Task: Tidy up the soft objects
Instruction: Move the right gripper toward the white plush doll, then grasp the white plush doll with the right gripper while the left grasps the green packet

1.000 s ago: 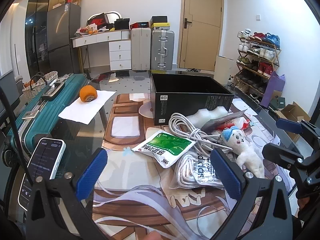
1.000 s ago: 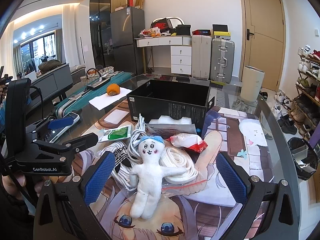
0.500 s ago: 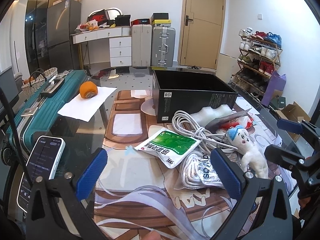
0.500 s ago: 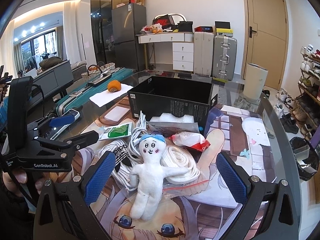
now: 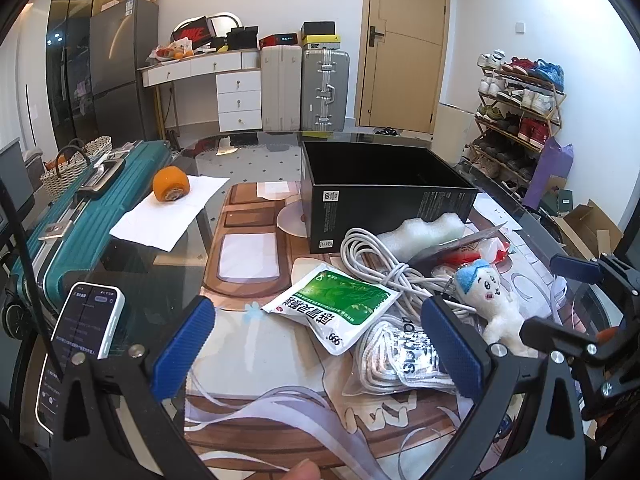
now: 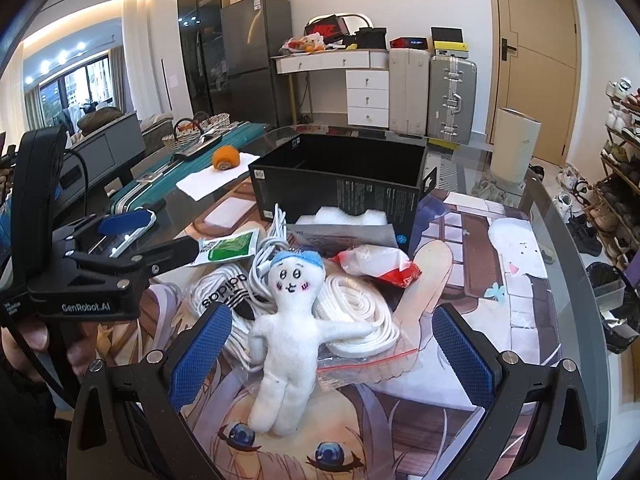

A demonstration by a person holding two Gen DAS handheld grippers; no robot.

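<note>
Bench (image 6: 568, 240): glass top over an anime-print mat.
Plush doll (image 6: 290, 320): lies on bagged white cords, before the black box (image 6: 340, 184).
Left tool (image 5: 316, 348): jaws apart, empty.
Right tool (image 6: 332, 356): jaws apart, empty, flanking the doll.
Room: door (image 5: 404, 40), shoe rack (image 5: 516, 108), teal suitcase (image 5: 80, 208).

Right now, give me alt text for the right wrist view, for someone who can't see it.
A white plush doll with a blue cap lies face up on coiled white cords, between the open right claw fingers. Behind the pile stands an open black box on the glass table.
</note>
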